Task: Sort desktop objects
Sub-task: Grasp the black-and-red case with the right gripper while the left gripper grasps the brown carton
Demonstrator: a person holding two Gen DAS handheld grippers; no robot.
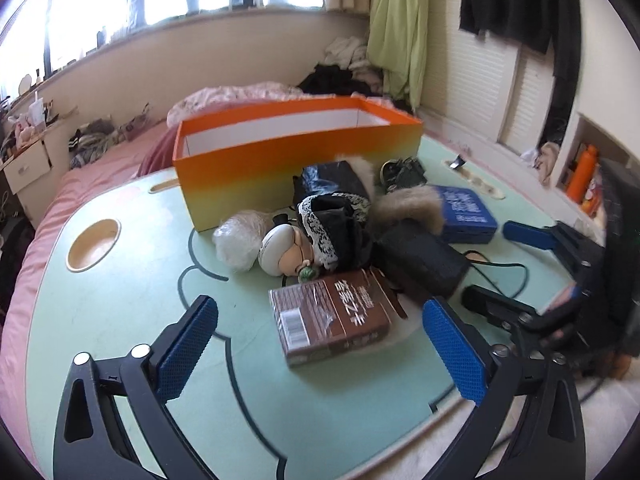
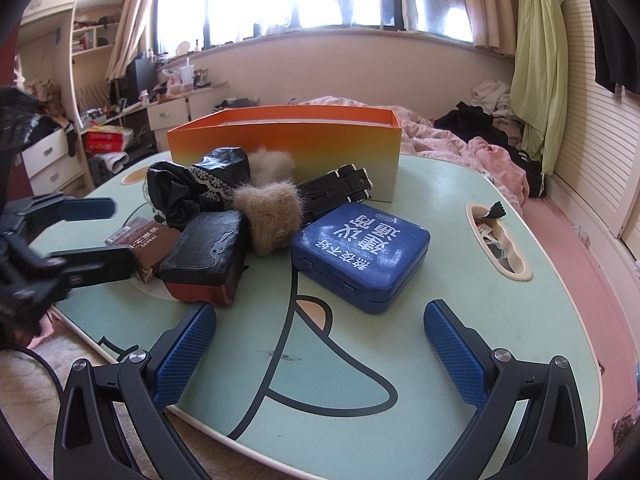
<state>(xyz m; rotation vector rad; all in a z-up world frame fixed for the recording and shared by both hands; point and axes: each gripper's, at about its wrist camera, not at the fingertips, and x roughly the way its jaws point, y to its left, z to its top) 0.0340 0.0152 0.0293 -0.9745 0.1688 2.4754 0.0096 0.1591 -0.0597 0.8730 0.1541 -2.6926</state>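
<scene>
An open orange box point(image 1: 288, 160) point(image 2: 288, 140) stands at the back of the pale green table point(image 1: 132, 292) point(image 2: 460, 300). In front of it lies a pile: a brown carton point(image 1: 330, 316) point(image 2: 138, 236), a doll in black lace with fur trim point(image 1: 316, 232) point(image 2: 240, 200), a black-and-red case point(image 1: 424, 260) point(image 2: 204, 258), a blue tin point(image 1: 464, 212) point(image 2: 360, 256) and a black clip-like object point(image 2: 340, 190). My left gripper point(image 1: 320, 344) is open, just short of the brown carton. My right gripper point(image 2: 320, 352) is open, just short of the blue tin. Both are empty.
The table has a round cup recess point(image 1: 93, 250) at the left and a long slot point(image 2: 500, 242) with small items at the right. A clear plastic wad point(image 1: 240, 244) lies beside the doll's head. A pink bed point(image 2: 580, 280) surrounds the table.
</scene>
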